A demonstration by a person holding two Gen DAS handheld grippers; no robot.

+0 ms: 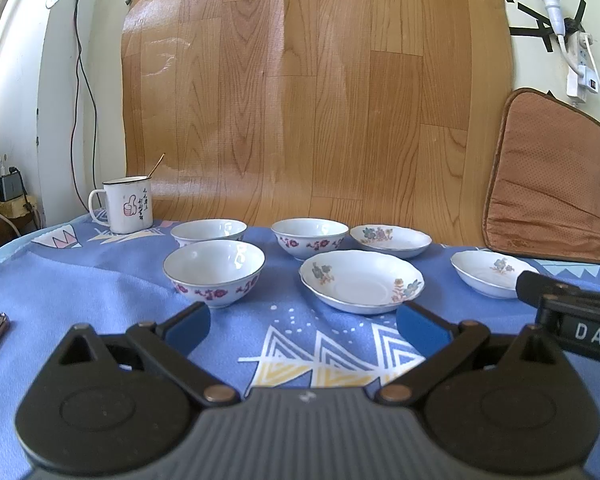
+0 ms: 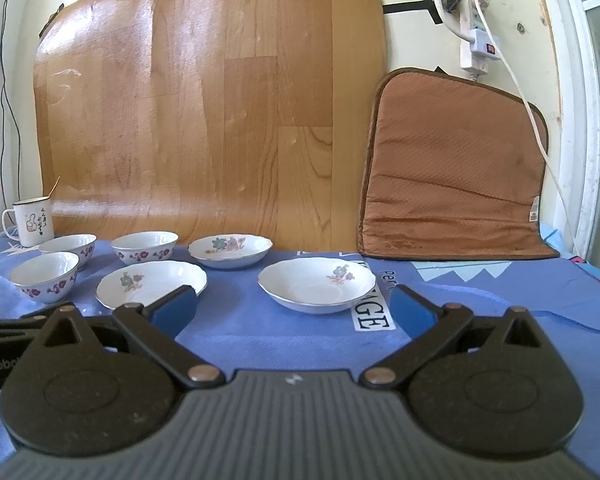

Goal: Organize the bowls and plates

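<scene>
Table (image 1: 80, 280) under a blue patterned cloth, carrying three bowls and three plates. Near bowl (image 1: 214, 270) sits at left, with two more behind it: far-left bowl (image 1: 209, 232) and far-centre bowl (image 1: 310, 237). Near plate (image 1: 362, 281) lies at centre, far plate (image 1: 391, 240) behind it, right plate (image 2: 317, 285) apart at right. White mug (image 1: 126, 205) stands at far left. Left tool (image 1: 303, 326) and right tool (image 2: 293, 310) hover near the front edge, jaws wide, holding nothing. Brown cushion (image 2: 452, 168) leans on the wall.
</scene>
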